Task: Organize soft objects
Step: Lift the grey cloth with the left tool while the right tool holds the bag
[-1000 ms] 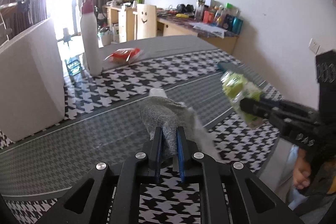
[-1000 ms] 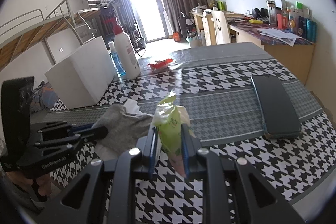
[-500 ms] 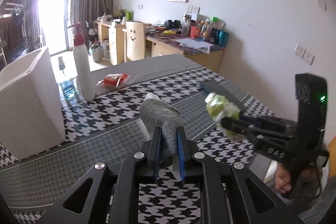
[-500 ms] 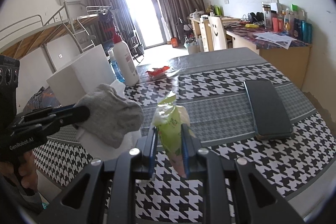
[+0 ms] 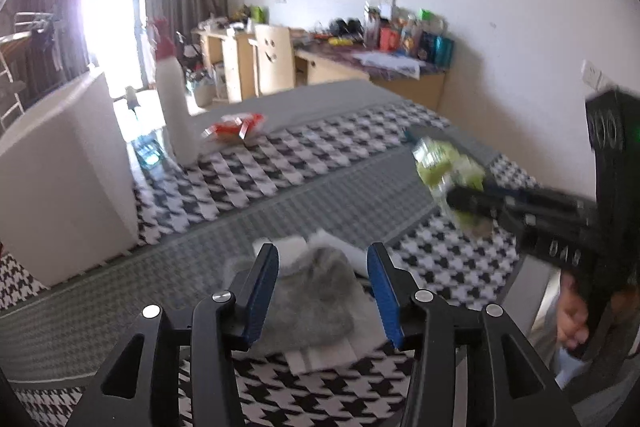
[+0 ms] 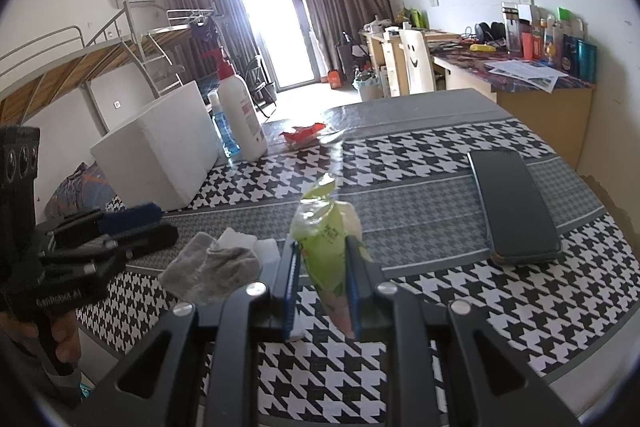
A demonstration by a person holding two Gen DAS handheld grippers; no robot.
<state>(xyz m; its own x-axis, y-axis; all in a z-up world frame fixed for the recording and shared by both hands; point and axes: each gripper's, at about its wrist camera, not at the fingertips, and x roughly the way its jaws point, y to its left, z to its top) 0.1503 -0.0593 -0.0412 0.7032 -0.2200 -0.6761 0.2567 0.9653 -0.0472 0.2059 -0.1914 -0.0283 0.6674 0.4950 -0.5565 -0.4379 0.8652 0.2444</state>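
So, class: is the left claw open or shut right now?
Open. The left claw has its blue pads spread wide, and the grey sock lies loose on the table between them, gripped by neither.

Black left tool [image 5: 322, 287] with blue pads [image 5: 262, 291], silver screws.

The tablecloth [image 6: 460, 155] has a black and white houndstooth pattern, with grey bands of a finer check. The sock [image 6: 212, 267] is grey, and it lies on a white folded cloth [image 6: 266, 247]. The packet [image 6: 326, 239] is light green, with some pink at its lower end. The pads [image 5: 262, 291] of the grippers are blue and their bodies are black. The pump bottle [image 6: 240, 115] is white with a red top. The foam box [image 6: 160, 147] is white. The phone [image 6: 512, 203] is black. The wrapper [image 6: 302, 135] is red.
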